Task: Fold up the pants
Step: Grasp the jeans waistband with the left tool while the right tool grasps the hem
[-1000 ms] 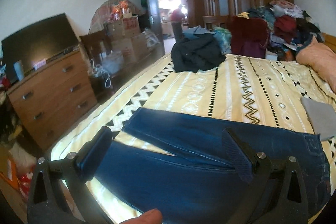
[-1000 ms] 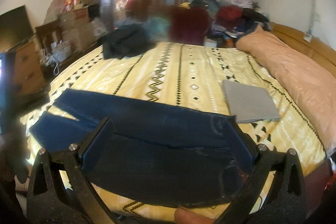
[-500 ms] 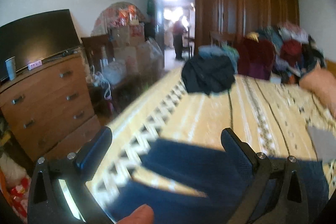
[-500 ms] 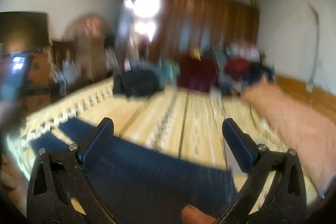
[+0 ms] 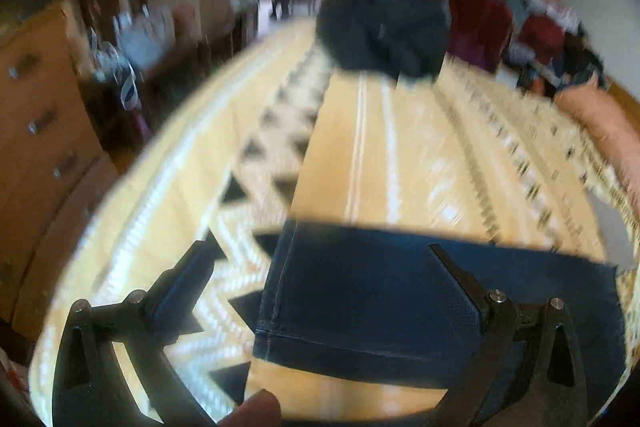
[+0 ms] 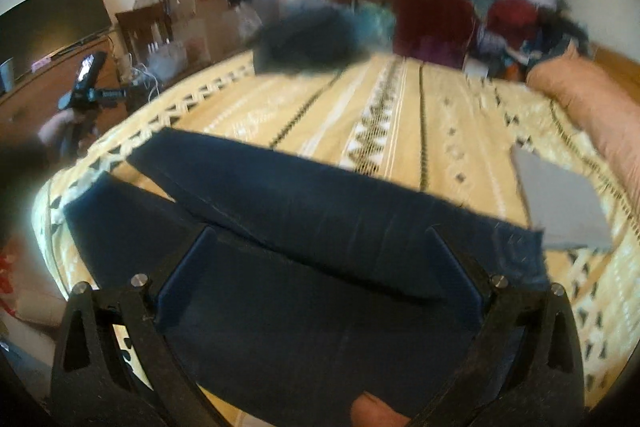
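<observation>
Dark blue jeans (image 6: 304, 227) lie flat on the yellow patterned bedspread (image 6: 400, 107), their two legs splayed toward the left. My right gripper (image 6: 320, 267) hovers open over the wide upper part of the jeans, one finger on each side. In the left wrist view a leg end with its stitched hem (image 5: 360, 307) lies between the fingers of my open left gripper (image 5: 320, 291); its left finger (image 5: 188, 287) is over bare bedspread (image 5: 360, 155). A fingertip shows at the bottom edge of each view. Nothing is held.
A flat grey item (image 6: 560, 203) lies right of the jeans, beside a pink pillow (image 6: 592, 107). A dark clothes heap (image 6: 308, 39) sits at the far bed end, with more clothes (image 6: 520, 15) behind. A wooden dresser (image 5: 36, 131) stands left of the bed.
Both views swung up and came back down. My left gripper has shifted left to the leg hem. My right gripper is now closer over the jeans' upper part. Both stayed open.
</observation>
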